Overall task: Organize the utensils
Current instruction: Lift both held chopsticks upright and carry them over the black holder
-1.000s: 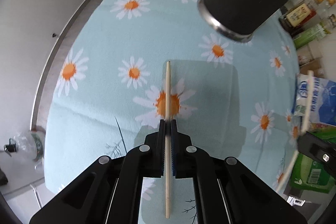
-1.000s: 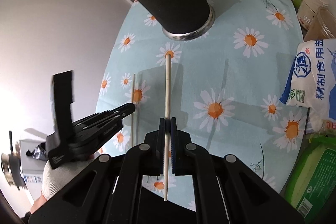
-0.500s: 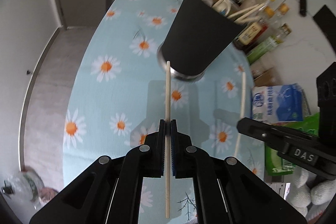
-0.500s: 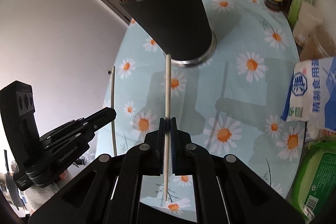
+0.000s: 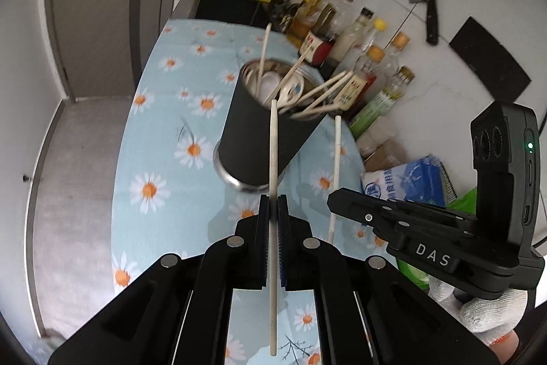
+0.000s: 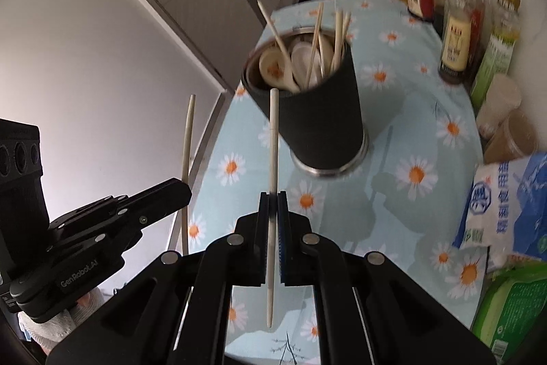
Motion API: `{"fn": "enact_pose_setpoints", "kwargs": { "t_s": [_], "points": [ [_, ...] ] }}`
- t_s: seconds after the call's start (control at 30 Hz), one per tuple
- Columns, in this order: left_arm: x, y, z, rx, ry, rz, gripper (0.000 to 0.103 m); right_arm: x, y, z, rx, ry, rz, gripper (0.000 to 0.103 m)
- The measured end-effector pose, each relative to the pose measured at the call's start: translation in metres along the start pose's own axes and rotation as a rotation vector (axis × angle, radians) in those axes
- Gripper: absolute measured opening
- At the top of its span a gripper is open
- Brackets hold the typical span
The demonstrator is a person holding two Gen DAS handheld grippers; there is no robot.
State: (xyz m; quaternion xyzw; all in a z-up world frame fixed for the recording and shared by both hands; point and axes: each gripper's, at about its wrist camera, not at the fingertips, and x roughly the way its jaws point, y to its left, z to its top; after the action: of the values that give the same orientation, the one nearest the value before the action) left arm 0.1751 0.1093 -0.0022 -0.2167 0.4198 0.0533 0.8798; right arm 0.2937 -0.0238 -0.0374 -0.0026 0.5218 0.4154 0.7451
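The left tongs [image 5: 272, 211] are held above the table [image 5: 164, 166], pointing toward 12 o'clock and clamped on a chopstick [image 5: 273, 180] whose tip reaches up in front of the black cup [image 5: 259, 139]. At 3 o'clock in the left view the right tongs [image 5: 336, 200] come in from the side, with a white-gloved hand [image 5: 492, 313] behind them, and carry a second chopstick [image 5: 335, 166] standing near the cup's right flank. In the right view those tongs [image 6: 272, 211] are likewise closed on their chopstick [image 6: 272, 159], aimed at 12 o'clock toward the cup [image 6: 318, 118]; the left tongs [image 6: 177, 190] show at 9 o'clock with their chopstick [image 6: 187, 139] upright, off the table edge. The cup stands on the daisy cloth [image 6: 410, 112], tilted in the fisheye, and holds several chopsticks [image 6: 338, 33] and pale spoons [image 6: 301, 57]. Bottles [image 6: 454, 33] line the table's far right edge, a salt bag [image 6: 506, 200] at 3 o'clock.
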Motion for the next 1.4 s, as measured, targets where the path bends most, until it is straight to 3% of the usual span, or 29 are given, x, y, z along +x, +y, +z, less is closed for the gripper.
{"fn": "enact_pose_setpoints", "kwargs": {
  "t_s": [0.37,0.7,1.1,1.27,1.4],
  "points": [
    [-0.023,-0.010,0.044,0.071,-0.236,-0.113,0.003,-0.035,0.002,0.051,0.000,-0.194,0.057,0.006],
    [-0.028,-0.014,0.083,0.172,-0.493,-0.201,0.003,-0.060,0.008,0.100,-0.060,-0.434,0.098,0.006],
    [-0.021,0.000,0.105,0.180,-0.721,-0.256,0.003,-0.065,0.005,0.126,-0.106,-0.638,0.052,0.006],
    [-0.007,0.005,0.109,0.175,-0.728,-0.256,0.004,-0.063,0.001,0.127,-0.125,-0.703,0.022,0.006],
    [0.006,0.008,0.106,0.169,-0.709,-0.260,0.004,-0.053,-0.007,0.124,-0.125,-0.698,0.004,0.006]
  ]
}}
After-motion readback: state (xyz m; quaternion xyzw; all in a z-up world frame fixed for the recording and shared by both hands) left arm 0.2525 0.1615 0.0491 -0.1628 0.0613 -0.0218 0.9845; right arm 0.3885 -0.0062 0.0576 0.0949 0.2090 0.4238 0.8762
